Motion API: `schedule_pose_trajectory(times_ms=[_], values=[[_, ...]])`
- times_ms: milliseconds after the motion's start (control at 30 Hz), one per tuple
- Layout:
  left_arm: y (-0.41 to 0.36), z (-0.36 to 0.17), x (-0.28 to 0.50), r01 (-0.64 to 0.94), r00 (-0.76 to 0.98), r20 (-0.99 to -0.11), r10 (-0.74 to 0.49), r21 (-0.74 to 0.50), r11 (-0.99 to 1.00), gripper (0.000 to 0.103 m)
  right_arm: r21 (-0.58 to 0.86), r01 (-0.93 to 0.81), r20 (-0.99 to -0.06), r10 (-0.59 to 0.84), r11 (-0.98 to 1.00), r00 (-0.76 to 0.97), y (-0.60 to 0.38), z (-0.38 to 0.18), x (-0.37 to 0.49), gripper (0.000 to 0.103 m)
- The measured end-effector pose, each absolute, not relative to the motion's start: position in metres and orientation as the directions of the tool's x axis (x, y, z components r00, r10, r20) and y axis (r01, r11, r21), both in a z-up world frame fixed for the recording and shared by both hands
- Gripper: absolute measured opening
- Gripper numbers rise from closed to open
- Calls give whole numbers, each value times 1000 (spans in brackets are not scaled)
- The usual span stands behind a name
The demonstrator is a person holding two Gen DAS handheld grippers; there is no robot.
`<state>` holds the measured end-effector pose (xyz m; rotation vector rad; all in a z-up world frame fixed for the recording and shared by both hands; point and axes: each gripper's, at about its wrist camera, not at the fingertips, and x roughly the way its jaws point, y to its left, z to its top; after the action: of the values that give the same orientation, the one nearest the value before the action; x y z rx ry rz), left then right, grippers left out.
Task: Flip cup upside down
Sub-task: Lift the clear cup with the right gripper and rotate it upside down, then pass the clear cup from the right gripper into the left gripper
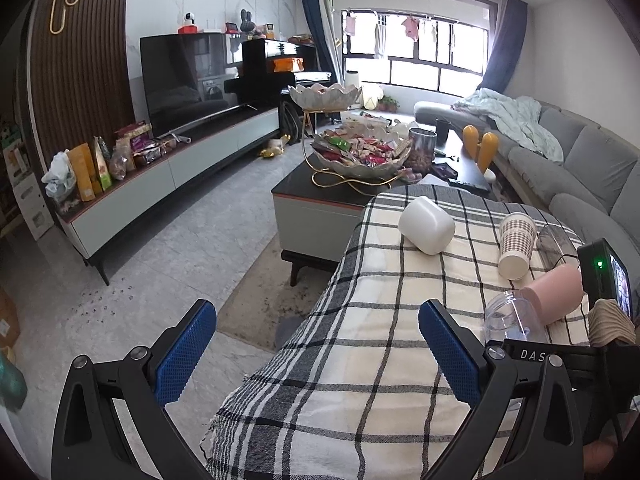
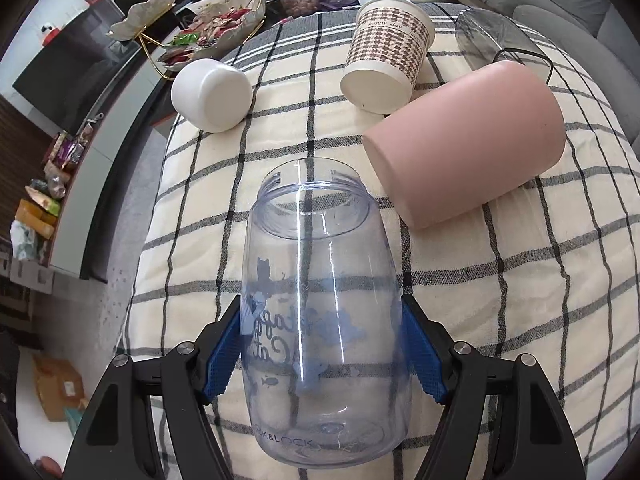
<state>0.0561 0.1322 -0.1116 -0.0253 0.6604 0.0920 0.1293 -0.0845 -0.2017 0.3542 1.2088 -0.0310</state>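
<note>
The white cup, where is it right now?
The white cup lies on its side at the far left of the checked cloth, left of the patterned paper cup, near the coffee-table edge.

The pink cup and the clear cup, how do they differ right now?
The pink cup is solid and plain; the clear cup is see-through with blue printed drawings. The pink cup lies loose on the checked cloth, while the clear cup is gripped between the right tongs. The clear cup narrows to a neck; the pink cup does not. Neither stands upright.
</note>
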Motion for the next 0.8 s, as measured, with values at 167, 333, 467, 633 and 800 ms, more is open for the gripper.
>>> schedule_pose_trajectory(times_ms=[167,333,467,633,800], values=[[132,-109,56,-84,785,-615,70,6,996,103,265,210,-916,178,941,359,-86,-202,130,79],[129,-101,52,-78,792,-607,68,10,997,103,264,191,-903,173,945,392,-87,-189,125,89],[120,-88,47,-72,807,-588,58,0,997,103,280,195,-890,177,940,420,-99,-170,114,89],[86,-82,32,-38,839,-544,1,-57,998,103,255,201,-843,116,946,525,-134,-132,83,90],[33,-91,13,77,874,-474,-105,-78,994,103,181,273,-777,-33,945,629,-192,-97,37,93]])
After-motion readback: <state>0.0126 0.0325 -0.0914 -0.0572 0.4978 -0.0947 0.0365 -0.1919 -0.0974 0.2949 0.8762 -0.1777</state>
